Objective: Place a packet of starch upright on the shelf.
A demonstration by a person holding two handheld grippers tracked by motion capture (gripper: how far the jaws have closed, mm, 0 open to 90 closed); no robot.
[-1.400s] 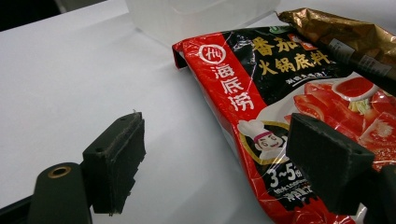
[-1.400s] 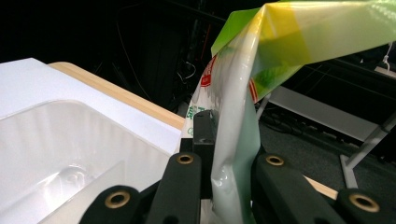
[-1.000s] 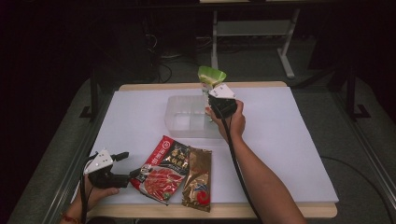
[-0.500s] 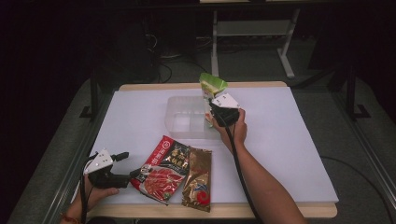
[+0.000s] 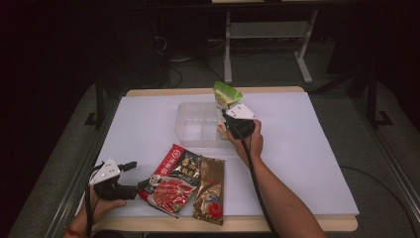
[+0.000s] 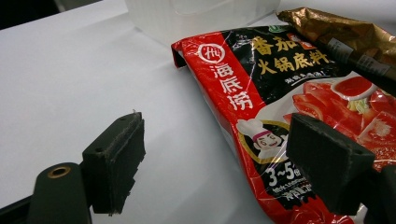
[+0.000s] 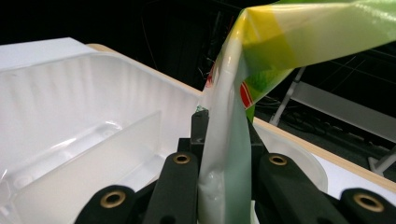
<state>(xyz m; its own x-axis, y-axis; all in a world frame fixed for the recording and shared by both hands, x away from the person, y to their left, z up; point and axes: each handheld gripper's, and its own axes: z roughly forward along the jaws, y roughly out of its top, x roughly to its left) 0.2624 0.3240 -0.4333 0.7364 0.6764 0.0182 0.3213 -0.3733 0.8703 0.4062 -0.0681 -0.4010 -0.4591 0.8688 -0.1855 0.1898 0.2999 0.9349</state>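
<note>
**Green packet lowered to the tray's edge**

Since the earlier frames my right hand has sunk a little and come back toward me, so the green and yellow packet (image 5: 227, 94) now hangs lower against the clear plastic tray (image 5: 195, 124) than it did. The packet stands upright in my right gripper (image 5: 229, 115), its top flopping over toward the worktop's far edge. In the right gripper view my jaws are pressed tight on both faces of its pale lower part (image 7: 224, 154), with the tray's ribbed wall (image 7: 93, 98) and an inner divider (image 7: 93, 154) just beyond and to one side. The packet is at the tray's right-hand side; whether its bottom touches the tray I cannot tell.

The tray sits near the middle of the worktop (image 5: 307, 144), toward the far edge. Nearer me lie a red sauce pouch (image 5: 173, 179) and a brown and gold pouch (image 5: 209, 190), side by side and touching, close to the near edge.

My left gripper (image 5: 130, 174) rests at the near left corner, jaws wide apart and holding nothing. In the left gripper view the red pouch (image 6: 280, 112) lies just beyond them, one pad (image 6: 327, 163) over its lower part.
</note>
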